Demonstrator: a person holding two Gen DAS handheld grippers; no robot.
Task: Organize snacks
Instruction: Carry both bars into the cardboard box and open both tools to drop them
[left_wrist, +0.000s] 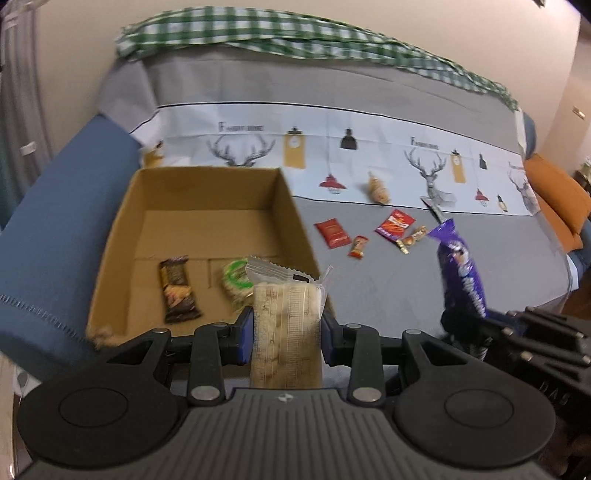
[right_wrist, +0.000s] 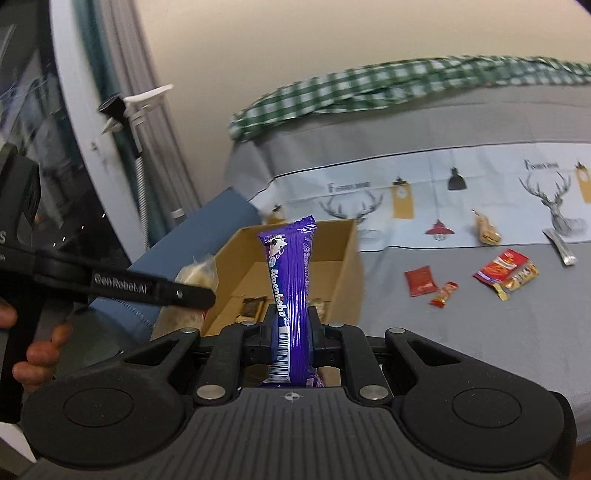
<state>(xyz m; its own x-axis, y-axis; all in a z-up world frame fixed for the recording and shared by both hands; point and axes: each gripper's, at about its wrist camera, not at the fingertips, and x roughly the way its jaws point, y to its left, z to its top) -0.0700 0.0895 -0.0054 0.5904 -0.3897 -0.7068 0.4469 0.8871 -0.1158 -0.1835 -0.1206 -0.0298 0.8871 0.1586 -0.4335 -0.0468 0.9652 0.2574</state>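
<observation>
Left claw (left_wrist: 287, 325) grips crackers (left_wrist: 286, 328) (right view: purple pack (right_wrist: 291, 295)).

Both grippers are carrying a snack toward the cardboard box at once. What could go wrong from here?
1. The left gripper and right gripper converge on one box; they may collide.
2. The cracker pack is pinched low, so its upper part could flop or slip.
3. The purple pack stands tall and may catch the box's wall.
</observation>
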